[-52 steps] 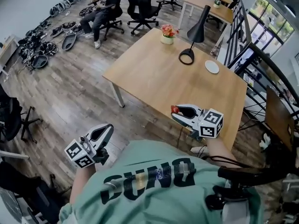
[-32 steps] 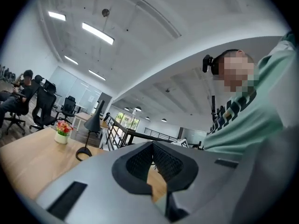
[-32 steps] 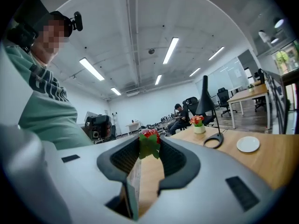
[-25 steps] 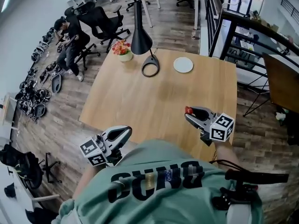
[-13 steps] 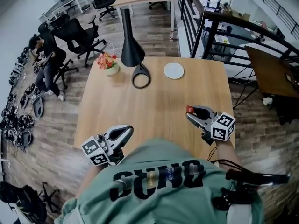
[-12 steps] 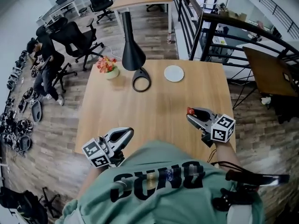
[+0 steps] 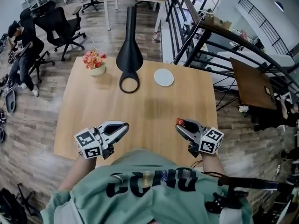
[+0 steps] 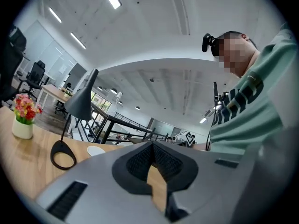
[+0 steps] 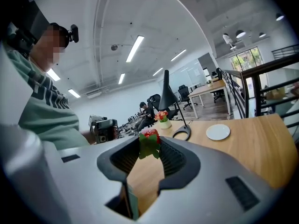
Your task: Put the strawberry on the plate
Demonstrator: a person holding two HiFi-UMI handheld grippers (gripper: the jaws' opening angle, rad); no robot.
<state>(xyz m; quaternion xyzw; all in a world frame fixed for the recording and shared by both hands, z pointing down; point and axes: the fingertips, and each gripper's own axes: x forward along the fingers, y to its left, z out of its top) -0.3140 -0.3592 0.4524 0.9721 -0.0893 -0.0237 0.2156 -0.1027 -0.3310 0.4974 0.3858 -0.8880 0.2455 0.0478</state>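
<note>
— Open-plan office with a wood floor, and a light wooden table (image 7: 154, 106) in front of the person. What has changed?
— The head view has swung round. A couple of seconds ago the table lay cornerwise and the left gripper (image 7: 124, 125) hung over the floor beside it. Now the table faces square-on and that gripper is over its near part. The right gripper (image 7: 182, 125) was over the table then too, with the same load.
— How do the right jaws stand?
— Partly closed, with the pads pressing from both sides on a small red strawberry with green leaves (image 9: 150, 135). It is held at the tips above the tabletop.
— And the left?
— Its pads meet at the tips with nothing between them.
— Where is the plate?
— The small round white plate (image 7: 163, 77) lies on the table's far side, well apart from the strawberry. Just beside it stands a black lamp with a ring-shaped base (image 7: 129, 80), and left of that a pot of red and pink flowers (image 7: 95, 63).
— And beyond?
— A black metal railing (image 7: 187, 31) runs past the table's far right corner. A seated person (image 7: 21, 50) is on an office chair at far left.
</note>
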